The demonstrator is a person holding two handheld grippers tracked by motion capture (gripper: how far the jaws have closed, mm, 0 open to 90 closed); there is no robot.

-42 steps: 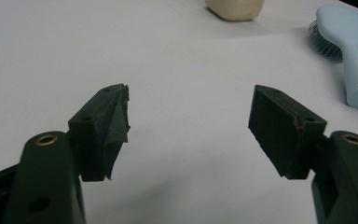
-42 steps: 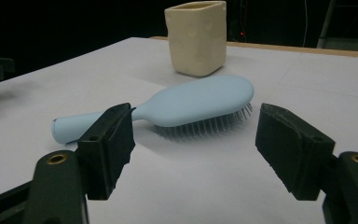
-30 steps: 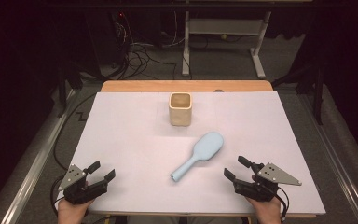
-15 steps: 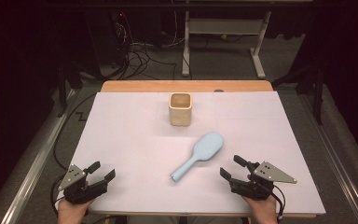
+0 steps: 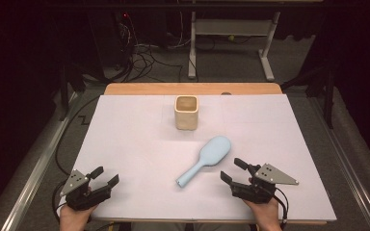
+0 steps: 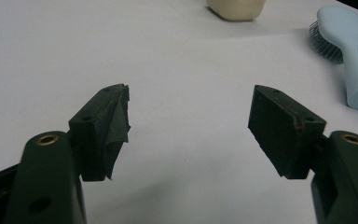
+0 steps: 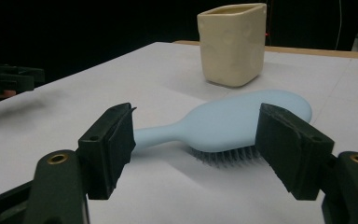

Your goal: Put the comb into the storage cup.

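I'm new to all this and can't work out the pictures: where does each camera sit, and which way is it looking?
High view: above the near edge, looking forward and down on the white table; both hands, left gripper and right gripper.
Left gripper view: on that gripper, over bare tabletop; open black jaws.
Right gripper view: on that gripper, facing the pale blue plastic hairbrush; open jaws.
Shared by all: hairbrush and square cream ceramic cup.

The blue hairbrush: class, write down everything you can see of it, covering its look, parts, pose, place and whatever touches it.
The hairbrush is pale blue and looks like smooth plastic, with an oval head, a narrowing neck and a round handle. It lies bristles down on the white table cover, dark bristles showing under the head in the right gripper view. Its head points toward the cream cup, which stands apart from it. Only the cover touches it; the right gripper sits open beside it.
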